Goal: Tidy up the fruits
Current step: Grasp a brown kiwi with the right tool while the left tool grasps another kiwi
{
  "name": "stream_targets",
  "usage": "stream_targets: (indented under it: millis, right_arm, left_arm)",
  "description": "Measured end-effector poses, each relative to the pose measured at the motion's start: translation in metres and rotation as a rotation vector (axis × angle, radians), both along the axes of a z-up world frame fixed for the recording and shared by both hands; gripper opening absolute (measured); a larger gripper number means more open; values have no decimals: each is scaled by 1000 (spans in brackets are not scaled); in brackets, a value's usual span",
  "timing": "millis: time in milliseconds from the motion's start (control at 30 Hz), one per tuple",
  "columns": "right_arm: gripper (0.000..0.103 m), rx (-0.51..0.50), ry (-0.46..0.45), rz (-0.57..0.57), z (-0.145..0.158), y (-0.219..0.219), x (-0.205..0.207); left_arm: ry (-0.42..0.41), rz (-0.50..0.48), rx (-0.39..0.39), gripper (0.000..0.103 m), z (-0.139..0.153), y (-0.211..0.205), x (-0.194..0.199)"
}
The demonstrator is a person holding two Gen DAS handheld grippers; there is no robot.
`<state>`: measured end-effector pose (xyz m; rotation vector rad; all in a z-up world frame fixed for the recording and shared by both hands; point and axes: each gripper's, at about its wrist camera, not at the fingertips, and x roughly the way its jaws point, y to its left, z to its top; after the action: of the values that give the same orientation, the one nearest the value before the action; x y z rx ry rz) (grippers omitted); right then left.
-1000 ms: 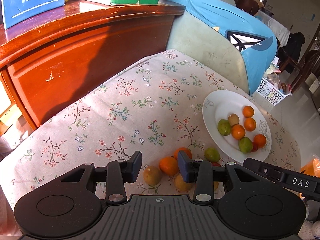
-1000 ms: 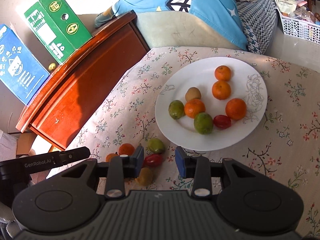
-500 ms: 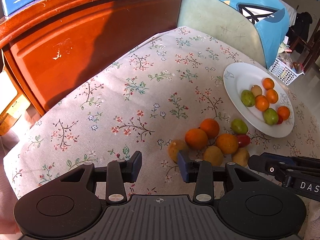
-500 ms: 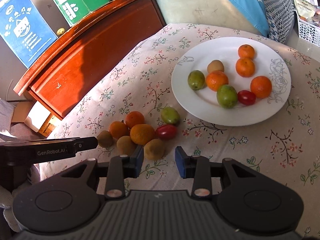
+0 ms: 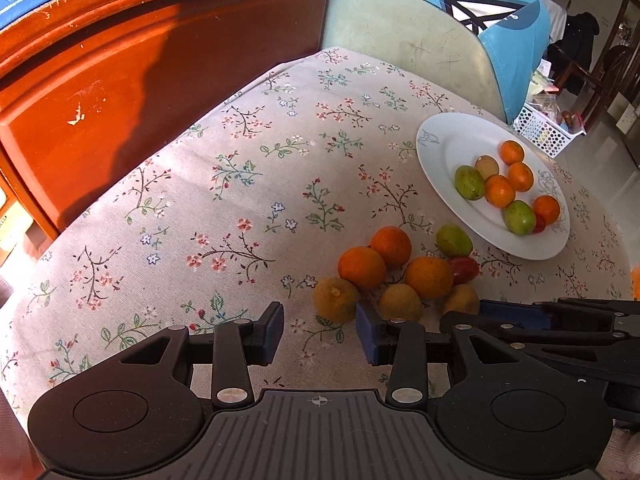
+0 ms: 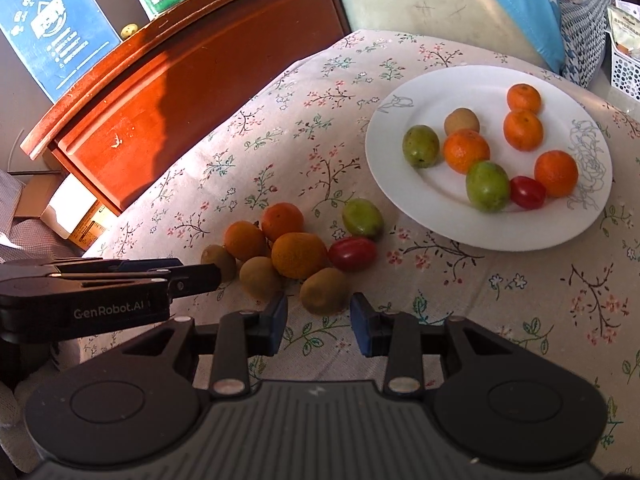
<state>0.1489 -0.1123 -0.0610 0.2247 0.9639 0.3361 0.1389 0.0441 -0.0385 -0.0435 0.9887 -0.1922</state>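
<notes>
A white plate (image 6: 460, 92) (image 5: 448, 148) on the floral tablecloth holds several oranges, green fruits, a kiwi and a red tomato. A loose pile lies on the cloth beside it: oranges (image 6: 298, 255) (image 5: 362, 267), kiwis (image 6: 324, 291) (image 5: 335, 299), a green fruit (image 6: 362, 218) (image 5: 453, 241) and a red tomato (image 6: 352, 254) (image 5: 464, 270). My left gripper (image 5: 320, 334) is open and empty, just short of the leftmost kiwi. My right gripper (image 6: 318, 330) is open and empty, with the nearest kiwi just ahead of its gap.
A red-brown wooden cabinet (image 5: 120, 80) (image 6: 200, 64) stands at the table's far left, with blue and green boxes (image 6: 52, 28) on top. A pale chair back with a blue cushion (image 5: 480, 8) is behind the plate. A white basket (image 5: 540, 132) sits on the floor at the right.
Both grippers have pulled back and up from the fruit pile, so more of the pile shows. Both stayed open and empty. The fruits have not moved.
</notes>
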Motion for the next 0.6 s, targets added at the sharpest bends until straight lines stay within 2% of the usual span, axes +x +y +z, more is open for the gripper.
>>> stream_targets:
  millis: [167,267,433,533,600]
  right_arm:
    - [36,-22,-12,6,-1,4,2]
    - [36,-40,-22,16,-1,6,1]
    - [27,-62,-36,13,-1,7,-1]
    - [26,-50,-32,6,-1,4,0]
    - [26,-52,-36,3,-1,3,-1]
  left_arm:
    - [-1,-15,-9,40,-5,-4,1]
    - [-4,-17,-9,37,-9,-6,2]
    - [-16,-11,-21,33,-9,-6,3]
    - [-25,-9,-16,26,-10,-8,4]
    - [-29,-10,-18,25,-10,-8,3]
